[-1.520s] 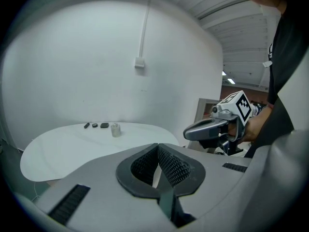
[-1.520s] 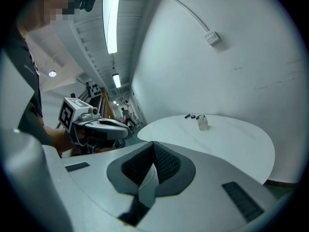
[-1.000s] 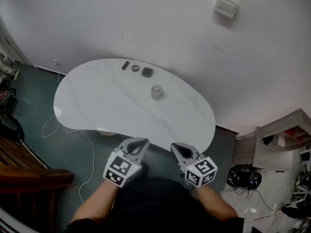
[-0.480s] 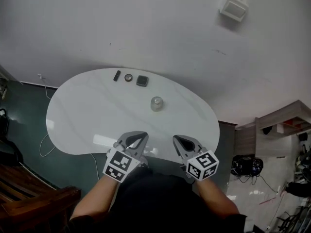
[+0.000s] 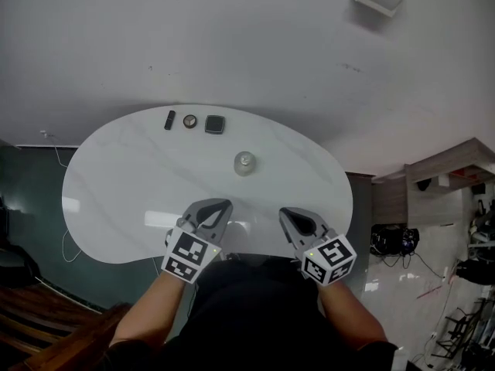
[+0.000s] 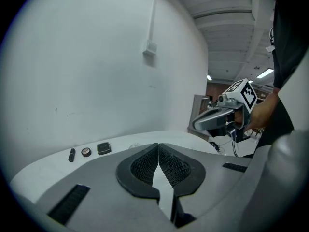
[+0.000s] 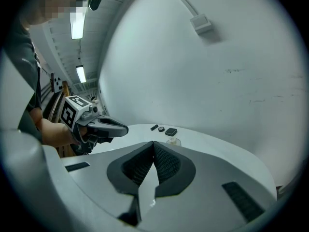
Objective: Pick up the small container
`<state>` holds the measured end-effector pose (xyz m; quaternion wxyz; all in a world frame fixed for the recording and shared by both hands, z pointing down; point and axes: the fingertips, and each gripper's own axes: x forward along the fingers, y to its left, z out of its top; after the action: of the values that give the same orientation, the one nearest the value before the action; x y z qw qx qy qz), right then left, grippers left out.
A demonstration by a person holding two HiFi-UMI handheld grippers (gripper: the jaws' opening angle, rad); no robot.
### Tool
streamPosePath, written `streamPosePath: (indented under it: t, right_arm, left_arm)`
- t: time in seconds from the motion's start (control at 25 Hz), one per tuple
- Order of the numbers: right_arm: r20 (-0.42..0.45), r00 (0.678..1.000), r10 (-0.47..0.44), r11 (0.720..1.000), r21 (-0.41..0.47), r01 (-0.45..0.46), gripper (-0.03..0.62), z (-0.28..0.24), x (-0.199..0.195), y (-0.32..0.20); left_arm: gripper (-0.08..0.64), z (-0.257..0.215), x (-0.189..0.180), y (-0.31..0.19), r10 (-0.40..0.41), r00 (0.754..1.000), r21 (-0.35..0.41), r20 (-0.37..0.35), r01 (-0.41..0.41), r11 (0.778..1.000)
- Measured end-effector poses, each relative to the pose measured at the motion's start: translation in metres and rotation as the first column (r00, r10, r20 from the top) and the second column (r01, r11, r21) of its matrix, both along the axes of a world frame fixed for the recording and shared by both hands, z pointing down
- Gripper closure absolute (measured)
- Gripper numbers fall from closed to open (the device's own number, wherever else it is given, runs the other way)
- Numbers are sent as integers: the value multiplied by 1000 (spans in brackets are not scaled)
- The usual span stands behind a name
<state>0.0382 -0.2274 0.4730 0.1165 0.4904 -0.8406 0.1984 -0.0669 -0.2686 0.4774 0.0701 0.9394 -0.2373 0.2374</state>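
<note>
I'm holding the left gripper (image 5: 220, 205) and right gripper (image 5: 286, 213) over the near edge of the white table (image 5: 131, 184), both with jaws pressed together and nothing between them. The small clear container (image 5: 244, 161) is sitting mid-table, well ahead of both, with a black square case (image 5: 214, 124) lying beyond it near the far edge.

**Shiny top, dull claws**

The white surface (image 5: 116, 199) is smooth and shiny, with faint grey streaks like stone. The small container (image 5: 244, 162) looks clear, like glass. The left claw (image 6: 158, 146) and right claw (image 7: 153, 144) are dull grey plastic with dark, bumpy pads (image 6: 145, 167). The wall (image 5: 232, 37) is dull white.
</note>
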Motion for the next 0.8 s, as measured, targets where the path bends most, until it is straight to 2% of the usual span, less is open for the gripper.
streamPosePath:
  t: [0.12,0.28,0.48,0.8]
  right_arm:
    - [23,1000,-8,1000,-13,8,597,8,3,-9]
    - [41,998,-44,998,-32,46,597,14,4,-19]
    - [39,995,-91,995,-40,93,597,16,11,-32]
    - [53,992,-115,990,-72,118,597,30,18,-36]
  left_arm:
    - [545,8,9,-7,-8,1000,1,13,8,1000]
    - [543,18,14,-16,-57,998,-6,30,57,998]
    - [538,33,18,-34,-92,994,8,52,92,996]
    - [443,81,18,-59,-118,988,-54,102,124,991]
